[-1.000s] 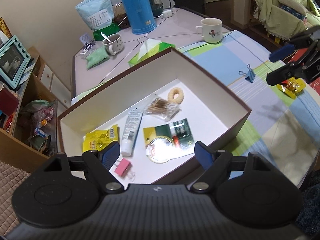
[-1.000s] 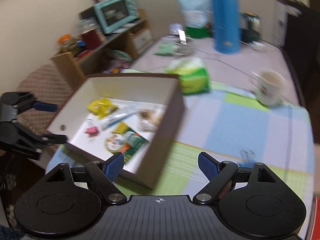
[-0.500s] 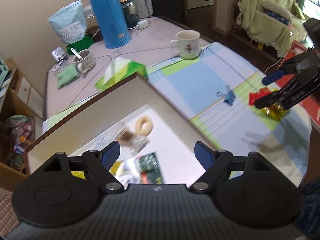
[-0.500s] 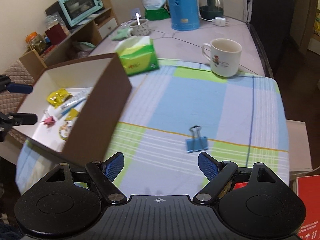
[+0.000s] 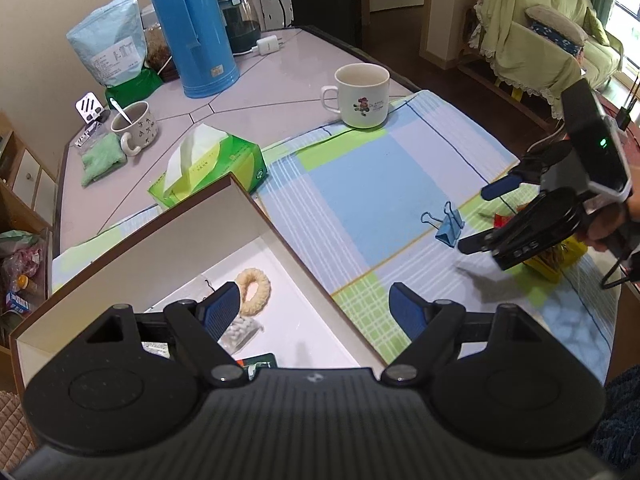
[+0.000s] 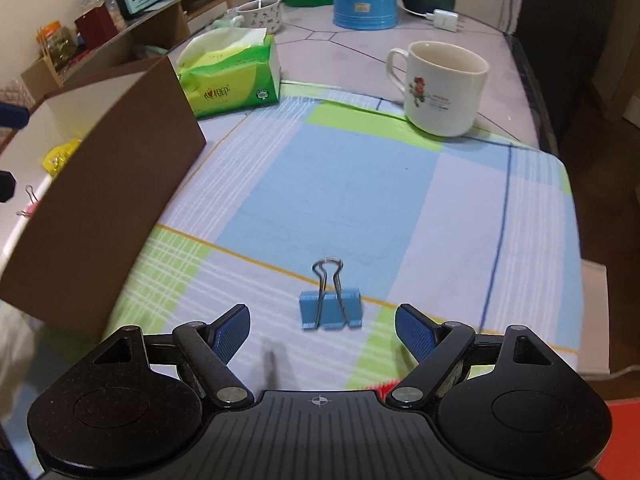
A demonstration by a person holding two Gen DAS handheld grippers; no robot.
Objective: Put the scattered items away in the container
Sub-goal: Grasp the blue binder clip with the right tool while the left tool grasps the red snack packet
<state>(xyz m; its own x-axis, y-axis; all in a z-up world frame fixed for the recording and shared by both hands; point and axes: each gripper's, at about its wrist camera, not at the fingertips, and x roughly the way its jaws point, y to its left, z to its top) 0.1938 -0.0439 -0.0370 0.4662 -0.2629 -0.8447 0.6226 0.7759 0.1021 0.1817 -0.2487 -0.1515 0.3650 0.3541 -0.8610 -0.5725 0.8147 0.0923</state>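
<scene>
A blue binder clip lies on the checked cloth, handles pointing away. My right gripper is open and low over the cloth, with the clip just ahead of its fingertips and in line with the gap. The brown box, white inside, stands to the left. In it are a ring-shaped item, a small clear packet, a yellow packet and a pink clip. My left gripper hangs open above the box's right wall, holding nothing.
A yellow packet and a red item lie on the cloth beneath the right gripper. Behind stand a white mug, a green tissue pack, a blue thermos and a second mug with a spoon. The table edge is at the right.
My right gripper has swung away from the box and dropped toward the blue clip. The left gripper has turned right, from the box's inside to its right wall. Both stay open.
</scene>
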